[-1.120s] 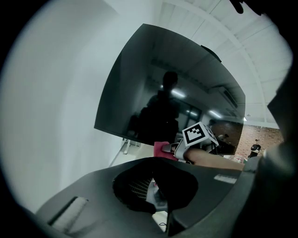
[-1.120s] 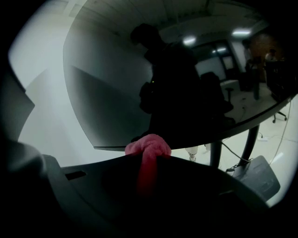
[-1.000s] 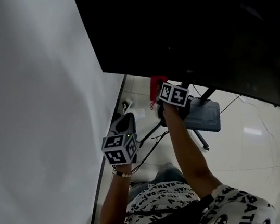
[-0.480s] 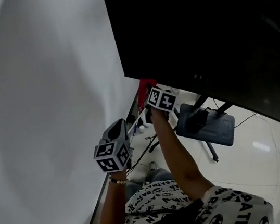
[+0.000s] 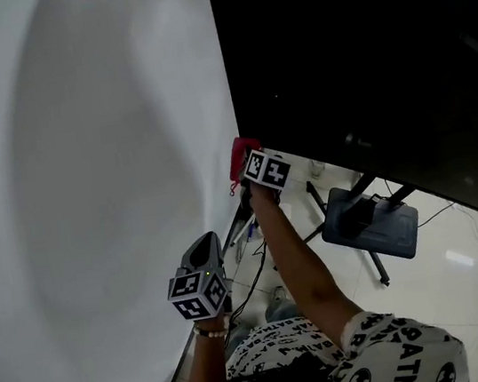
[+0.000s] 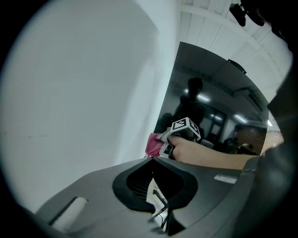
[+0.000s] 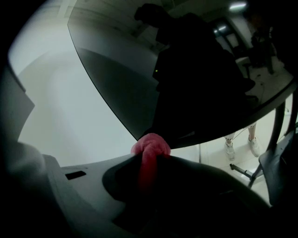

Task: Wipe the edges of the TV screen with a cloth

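At TV screen (image 5: pixel 361 49) corner by wall (image 5: pixel 89 209) | right gripper (image 5: pixel 241 164) jaws clamped on red cloth (image 5: pixel 240 153), pressed against edge for wiping | left gripper (image 5: pixel 204 247) low, jaws together, empty, clear of stroke

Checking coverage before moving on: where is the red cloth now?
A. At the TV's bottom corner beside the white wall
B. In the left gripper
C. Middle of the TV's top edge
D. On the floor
A: the right gripper clamps the red cloth at the TV screen's bottom corner, beside the wall.
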A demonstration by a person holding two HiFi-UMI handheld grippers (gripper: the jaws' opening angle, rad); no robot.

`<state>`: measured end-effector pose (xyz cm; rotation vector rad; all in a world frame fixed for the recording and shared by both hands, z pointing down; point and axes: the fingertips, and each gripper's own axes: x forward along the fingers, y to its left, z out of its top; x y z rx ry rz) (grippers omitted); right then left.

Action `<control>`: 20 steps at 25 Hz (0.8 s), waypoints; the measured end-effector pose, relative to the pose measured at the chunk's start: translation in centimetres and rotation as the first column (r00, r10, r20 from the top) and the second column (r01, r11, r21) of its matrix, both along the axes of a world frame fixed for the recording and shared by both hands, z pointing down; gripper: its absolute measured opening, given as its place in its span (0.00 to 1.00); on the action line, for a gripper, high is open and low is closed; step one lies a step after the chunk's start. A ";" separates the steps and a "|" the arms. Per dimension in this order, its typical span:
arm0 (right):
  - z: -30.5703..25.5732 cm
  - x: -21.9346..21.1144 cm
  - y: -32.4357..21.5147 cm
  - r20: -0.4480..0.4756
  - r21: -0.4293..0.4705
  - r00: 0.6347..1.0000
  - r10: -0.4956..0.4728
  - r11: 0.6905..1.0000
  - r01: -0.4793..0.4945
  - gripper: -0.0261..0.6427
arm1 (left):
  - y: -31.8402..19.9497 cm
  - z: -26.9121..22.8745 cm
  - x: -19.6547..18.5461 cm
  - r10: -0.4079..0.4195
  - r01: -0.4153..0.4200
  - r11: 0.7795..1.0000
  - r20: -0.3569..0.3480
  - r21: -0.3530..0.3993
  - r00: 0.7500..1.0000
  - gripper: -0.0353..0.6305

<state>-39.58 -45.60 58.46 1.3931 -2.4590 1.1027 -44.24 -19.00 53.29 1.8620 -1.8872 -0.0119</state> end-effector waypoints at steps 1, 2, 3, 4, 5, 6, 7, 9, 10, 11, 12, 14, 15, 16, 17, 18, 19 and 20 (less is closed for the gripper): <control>-0.2 -0.8 -0.1 0.007 0.002 1.000 -0.003 1.000 0.003 0.14 | 0.3 0.1 -0.5 -0.003 0.003 1.000 -0.002 -0.003 1.000 0.04; -0.5 -1.6 -0.1 0.013 0.006 1.000 -0.012 1.000 0.012 0.14 | 0.5 0.2 -1.0 -0.008 0.008 1.000 -0.005 -0.006 1.000 0.04; -1.0 -2.5 0.0 0.018 0.013 0.999 -0.029 0.999 0.029 0.14 | 0.9 0.2 -1.6 -0.014 0.013 1.000 -0.008 -0.007 1.000 0.04; -1.5 -3.4 0.2 0.023 0.021 0.998 -0.052 0.998 0.052 0.14 | 1.2 0.2 -2.1 -0.020 0.020 1.000 -0.010 -0.007 1.000 0.04; -1.9 -4.4 0.4 0.030 0.026 0.997 -0.075 0.997 0.074 0.14 | 1.5 0.1 -2.6 -0.025 0.025 1.000 -0.011 -0.006 1.000 0.04; -2.3 -5.2 0.4 0.045 0.027 0.995 -0.090 0.996 0.089 0.14 | 1.7 0.0 -3.1 -0.029 0.029 1.000 -0.011 -0.004 1.000 0.04; -2.7 -5.7 0.3 0.068 0.024 0.993 -0.096 0.995 0.094 0.14 | 1.8 0.0 -3.4 -0.031 0.031 1.000 -0.009 -0.001 0.999 0.04; -3.4 -5.9 -0.2 0.130 0.015 0.989 -0.075 0.997 0.073 0.14 | 1.9 0.1 -3.8 -0.031 0.032 0.999 -0.007 0.007 0.999 0.04; -3.8 -5.6 -0.5 0.163 0.014 0.985 -0.052 0.999 0.050 0.14 | 1.9 0.2 -3.9 -0.031 0.031 0.999 -0.007 0.011 0.999 0.04; -4.3 -5.2 -0.8 0.191 0.018 0.981 -0.026 1.000 0.023 0.14 | 1.7 0.3 -3.9 -0.029 0.029 0.999 -0.008 0.014 1.000 0.04; -4.8 -4.7 -0.9 0.213 0.024 0.977 -0.003 1.000 -0.003 0.14 | 1.6 0.3 -4.0 -0.026 0.026 1.000 -0.008 0.017 1.000 0.04; -5.8 -4.2 -1.1 0.248 0.032 0.968 0.022 0.999 -0.030 0.14 | 1.0 0.0 -4.2 -0.016 0.016 1.000 -0.008 0.023 1.000 0.04; -6.3 -4.2 -1.1 0.262 0.034 0.965 0.024 0.999 -0.034 0.14 | 0.7 -0.2 -4.3 -0.009 0.009 1.000 -0.008 0.027 1.000 0.04; -6.8 -4.3 -1.1 0.273 0.038 0.962 0.022 0.999 -0.033 0.14 | 0.4 -0.5 -4.3 -0.001 0.001 1.000 -0.008 0.030 1.000 0.04; -7.5 -4.3 -1.2 0.283 0.045 0.959 0.018 0.998 -0.032 0.14 | 0.2 -0.8 -4.3 0.008 -0.008 0.999 -0.007 0.034 1.000 0.04; -8.1 -4.4 -1.1 0.290 0.055 0.957 0.013 0.998 -0.030 0.14 | 0.0 -1.1 -4.1 0.018 -0.017 0.999 -0.004 0.038 1.000 0.04; -8.8 -4.4 -1.1 0.296 0.067 0.955 0.009 0.997 -0.030 0.14 | -0.3 -1.3 -4.0 0.027 -0.027 0.999 -0.001 0.045 1.000 0.04; -9.5 -4.4 -1.0 0.302 0.080 0.953 0.004 0.996 -0.030 0.14 | -0.7 -1.7 -3.9 0.036 -0.037 0.998 0.004 0.053 0.999 0.04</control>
